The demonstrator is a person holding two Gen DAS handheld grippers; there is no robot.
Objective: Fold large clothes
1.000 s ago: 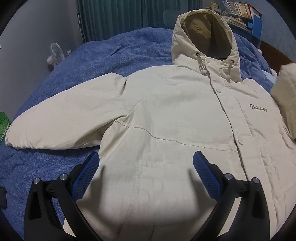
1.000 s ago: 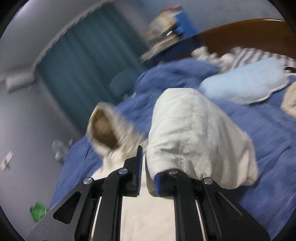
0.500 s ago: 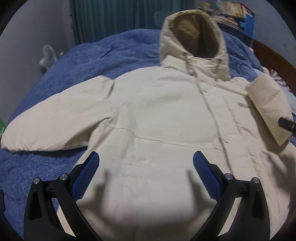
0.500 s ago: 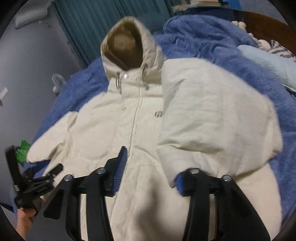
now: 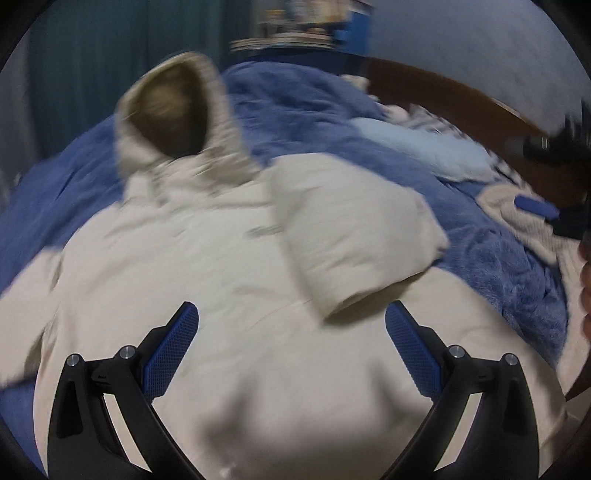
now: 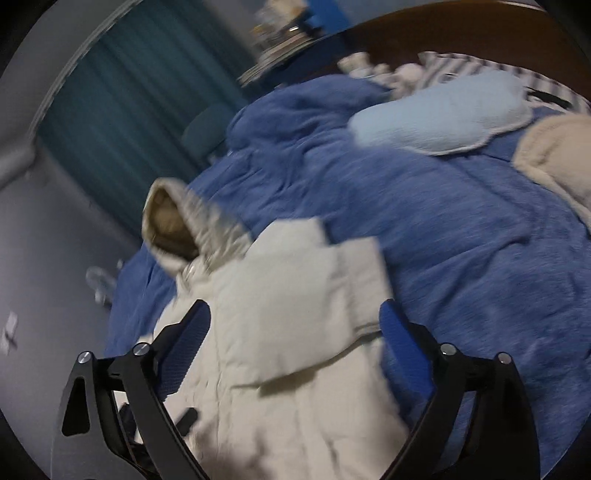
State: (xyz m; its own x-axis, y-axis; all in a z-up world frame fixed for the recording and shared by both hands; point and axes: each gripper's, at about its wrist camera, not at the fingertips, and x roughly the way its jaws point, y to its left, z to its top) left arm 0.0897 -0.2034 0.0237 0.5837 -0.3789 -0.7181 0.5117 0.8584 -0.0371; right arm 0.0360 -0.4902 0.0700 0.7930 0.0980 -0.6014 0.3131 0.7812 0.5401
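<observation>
A cream hooded jacket (image 5: 221, 295) lies face up on the bed, its hood (image 5: 173, 107) toward the curtain. One sleeve (image 5: 351, 236) is folded across the chest. My left gripper (image 5: 288, 325) hovers open over the lower body of the jacket, holding nothing. In the right wrist view my right gripper (image 6: 295, 328) is opening its jaws wide. The folded sleeve (image 6: 314, 295) lies below and between them, and the pads do not press on it. One of its blue pads (image 5: 535, 207) shows at the right edge of the left wrist view, off the jacket. Both views are blurred.
A blue blanket (image 5: 480, 266) covers the bed. A light blue pillow (image 6: 439, 114), striped cloth (image 6: 461, 62) and a beige garment (image 6: 554, 155) lie near the wooden headboard (image 5: 443, 96). A teal curtain (image 6: 129, 85) and a stack of books (image 6: 280, 33) stand behind.
My right gripper has let go of the sleeve, which now lies folded over the chest, and it has drawn back to the right. My left gripper swung right over the jacket, staying open.
</observation>
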